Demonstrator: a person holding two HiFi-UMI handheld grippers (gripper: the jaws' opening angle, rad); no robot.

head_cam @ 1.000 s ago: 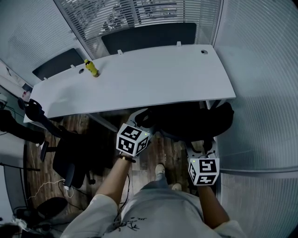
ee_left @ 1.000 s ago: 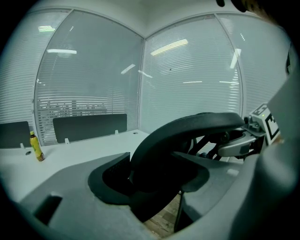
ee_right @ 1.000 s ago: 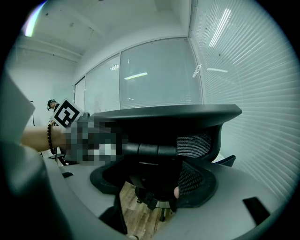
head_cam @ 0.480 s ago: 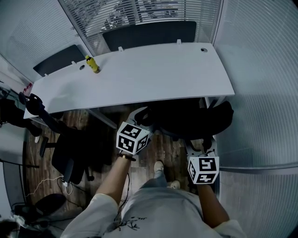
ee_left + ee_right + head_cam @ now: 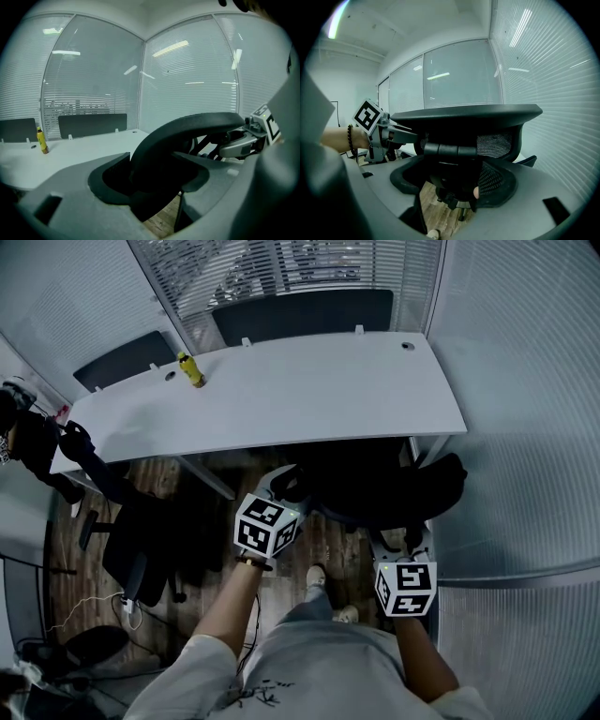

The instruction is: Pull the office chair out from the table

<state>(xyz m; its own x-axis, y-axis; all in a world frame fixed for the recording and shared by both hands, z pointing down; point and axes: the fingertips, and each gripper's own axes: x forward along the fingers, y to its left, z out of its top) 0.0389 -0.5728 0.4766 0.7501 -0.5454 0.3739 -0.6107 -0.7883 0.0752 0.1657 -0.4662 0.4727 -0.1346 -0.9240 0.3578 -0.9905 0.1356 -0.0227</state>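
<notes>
The left hand-held gripper is clamping the curved top rim of the office chair, and the dark rim is filling the gap between its jaws. The right hand-held gripper is gripping the same chair back further along, its jaws closing on the thick black spine piece just under the top rim.

The chair is sitting directly ahead of both grippers. Its back is facing them, and its seat is reaching under the near edge of the desk just beyond.

It is probably going to feel fairly heavy yet roll easily over the wooden floor below the grippers, as an office chair usually does. The rim and spine are looking stiff and are the right places to hold. The mesh panel below them is looking soft and would likely give way under the jaws. The smooth plastic may be slipping a little under a hard tug, and uneven pulling could be swivelling the seat.

The chair is showing up all black, with a broad arched rim, a see-through mesh back and dark arms.
</notes>
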